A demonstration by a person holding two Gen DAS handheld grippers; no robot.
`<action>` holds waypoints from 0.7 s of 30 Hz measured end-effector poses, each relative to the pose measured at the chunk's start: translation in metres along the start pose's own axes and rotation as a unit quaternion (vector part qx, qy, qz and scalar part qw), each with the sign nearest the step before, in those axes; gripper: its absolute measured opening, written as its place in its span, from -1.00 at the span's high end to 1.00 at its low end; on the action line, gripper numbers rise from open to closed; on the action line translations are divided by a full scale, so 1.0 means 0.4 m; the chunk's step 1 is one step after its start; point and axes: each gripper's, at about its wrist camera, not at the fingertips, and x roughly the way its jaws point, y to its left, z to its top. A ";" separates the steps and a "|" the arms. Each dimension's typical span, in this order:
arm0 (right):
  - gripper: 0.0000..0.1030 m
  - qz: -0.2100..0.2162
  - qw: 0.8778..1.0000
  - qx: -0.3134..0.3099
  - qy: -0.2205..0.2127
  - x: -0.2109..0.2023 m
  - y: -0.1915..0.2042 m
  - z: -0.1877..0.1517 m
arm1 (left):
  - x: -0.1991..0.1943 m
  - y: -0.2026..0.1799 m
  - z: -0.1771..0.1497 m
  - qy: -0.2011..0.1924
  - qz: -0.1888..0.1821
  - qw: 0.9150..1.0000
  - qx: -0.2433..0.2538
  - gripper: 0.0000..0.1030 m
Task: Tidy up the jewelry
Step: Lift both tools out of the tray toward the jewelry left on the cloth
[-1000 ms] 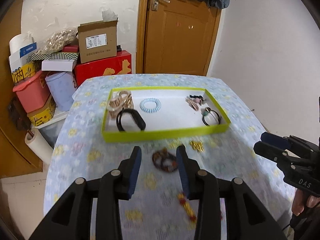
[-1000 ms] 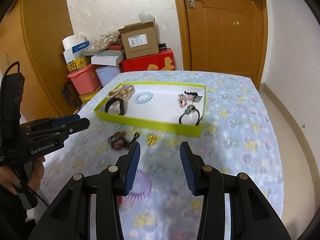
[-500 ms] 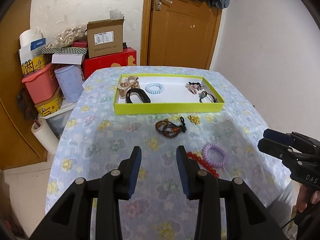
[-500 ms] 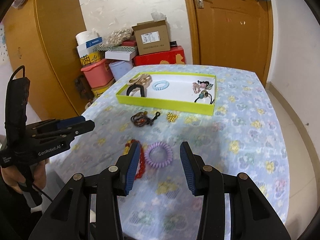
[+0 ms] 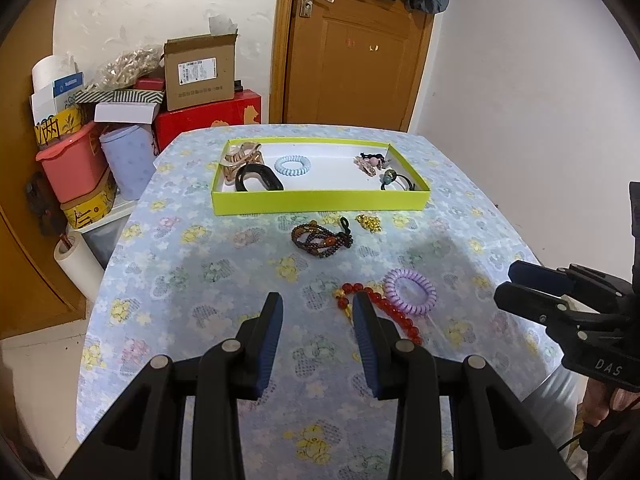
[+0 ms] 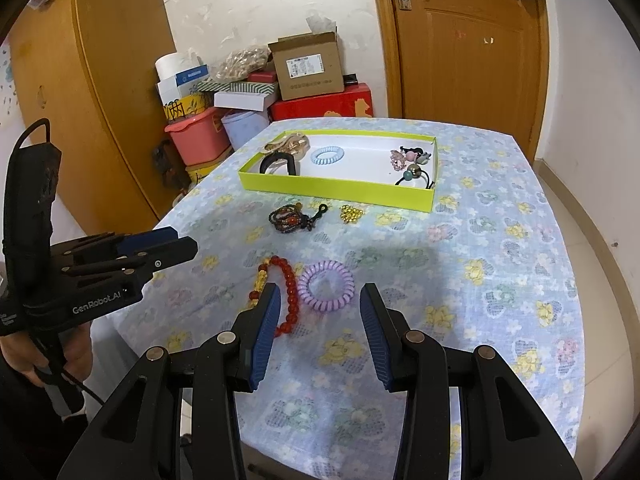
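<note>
Both grippers have backed off toward me over the last second: the tray filled much of each view then, now the whole table shows and they have settled. I hold the left gripper (image 5: 318, 308) with fingers apart and nothing between them, low over the near cloth; the right gripper (image 6: 318, 298) likewise stands apart and empty. The pull-back brings the loose pieces into reach, so I judge I am lining up a fresh pick rather than placing. Nearest lies the red bead bracelet (image 6: 290, 292), its near end hidden behind the right gripper's left finger, and touching or just beside it the purple coil hair tie (image 6: 326, 286). Further out, the dark bead bracelet (image 5: 322, 236) and a small gold trinket (image 5: 369, 223) sit just before the tray. The green tray (image 5: 320, 204) beyond already holds a black clip, a beige claw clip, a blue coil tie and some bobbles. Four pieces left, by my count. Nothing blocks the path; only the red beads crowd the purple tie. Stacked boxes (image 5: 200, 68) and a door (image 5: 360, 48) stand behind the table.
</note>
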 end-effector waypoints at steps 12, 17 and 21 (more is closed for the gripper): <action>0.18 0.001 1.000 -0.002 0.018 0.066 -0.009 0.019 | 0.063 0.019 0.029 0.017 -0.007 1.000 -0.004 0.27; 0.18 -0.003 1.000 0.003 0.023 0.096 -0.032 0.034 | 0.118 0.024 0.055 0.027 -0.019 0.999 -0.005 0.27; 0.18 -0.005 1.000 0.009 0.029 0.122 -0.051 0.043 | 0.177 0.025 0.079 0.039 -0.018 0.999 -0.006 0.27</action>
